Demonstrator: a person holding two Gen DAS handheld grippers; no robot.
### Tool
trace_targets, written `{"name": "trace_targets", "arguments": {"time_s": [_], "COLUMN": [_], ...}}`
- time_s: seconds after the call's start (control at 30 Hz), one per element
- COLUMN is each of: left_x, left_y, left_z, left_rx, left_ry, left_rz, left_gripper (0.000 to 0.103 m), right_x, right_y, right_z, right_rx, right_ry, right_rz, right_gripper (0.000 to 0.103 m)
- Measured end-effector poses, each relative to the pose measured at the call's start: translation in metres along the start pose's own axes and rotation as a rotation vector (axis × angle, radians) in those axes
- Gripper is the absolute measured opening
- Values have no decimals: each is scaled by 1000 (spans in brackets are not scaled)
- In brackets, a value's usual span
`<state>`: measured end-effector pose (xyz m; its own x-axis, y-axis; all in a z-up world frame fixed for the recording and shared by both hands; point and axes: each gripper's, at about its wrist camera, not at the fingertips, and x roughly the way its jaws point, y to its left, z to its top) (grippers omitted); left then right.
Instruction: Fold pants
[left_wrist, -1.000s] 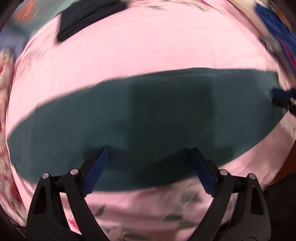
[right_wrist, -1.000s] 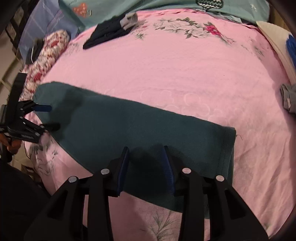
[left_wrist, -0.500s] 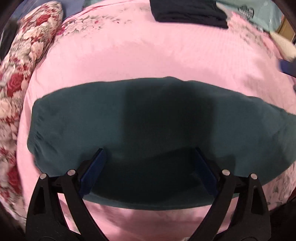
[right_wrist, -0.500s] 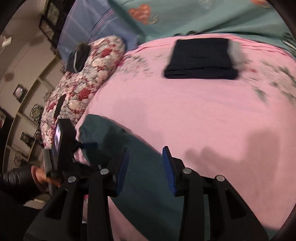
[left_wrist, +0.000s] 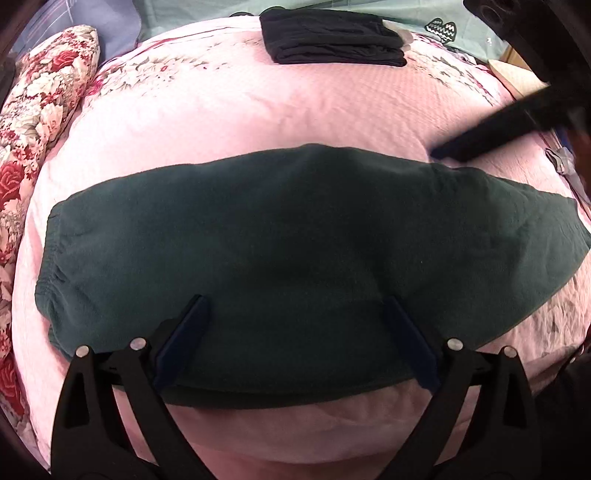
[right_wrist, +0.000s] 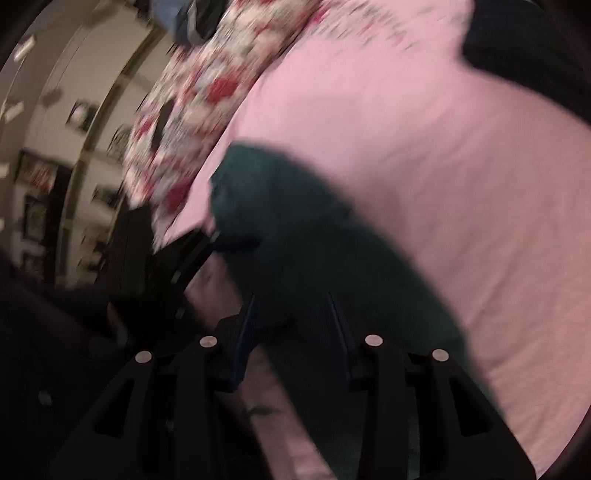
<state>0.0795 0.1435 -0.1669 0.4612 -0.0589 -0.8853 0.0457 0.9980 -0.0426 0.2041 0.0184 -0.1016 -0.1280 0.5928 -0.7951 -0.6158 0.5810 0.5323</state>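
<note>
Dark green pants (left_wrist: 295, 258) lie flat in a long folded strip across the pink bedsheet (left_wrist: 295, 110), elastic waistband at the left. My left gripper (left_wrist: 295, 339) is open wide, low over the near edge of the pants, holding nothing. In the left wrist view, the right gripper's finger (left_wrist: 487, 136) comes in from the upper right, above the pants' far edge. The right wrist view is blurred: my right gripper (right_wrist: 291, 339) is open over the pants (right_wrist: 332, 277), with the left gripper (right_wrist: 207, 251) at the waistband end.
A folded black garment (left_wrist: 332, 37) lies at the far side of the bed. A floral red-and-white pillow (left_wrist: 33, 129) runs along the left edge. A small grey item (left_wrist: 561, 162) lies at the right. Teal bedding (left_wrist: 424, 14) lies beyond.
My left gripper has moved back and stayed open over the pants. My right gripper has swung quickly left toward the waistband end, blurring its view; it stays open.
</note>
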Motion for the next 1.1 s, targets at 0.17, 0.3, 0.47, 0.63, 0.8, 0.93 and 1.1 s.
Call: {"name": "trace_targets", "arguments": {"time_s": [0.17,0.3,0.47,0.63,0.8,0.93,1.1], "left_x": [2,3,5,7,7,8,8], "left_y": [0,1,1,1,1,1,2], "left_z": [3,4,6,8,10,9,10], "left_rx": [8,9,1,-8,-14,-18,-15], "left_ry": [6,10,17,24,32,33,33], "left_rz": [-9,-9,0,9,15,18,17], "left_gripper": [99,99,100,101,101,101,101], "right_x": [24,22,16,30,40,36,30], "right_y": [-46,-17,4,-20,-30,-8,-34], "right_z": [5,-8,-14,-5,-7,-16,-18], "right_rx": [144,65,11,101,121,43,167], "right_ry": [140,245,283,234,281,356,266], "right_rz": [-10,247,353,275,244,405,301], "right_gripper": [55,51,51,52,53,55,55]}}
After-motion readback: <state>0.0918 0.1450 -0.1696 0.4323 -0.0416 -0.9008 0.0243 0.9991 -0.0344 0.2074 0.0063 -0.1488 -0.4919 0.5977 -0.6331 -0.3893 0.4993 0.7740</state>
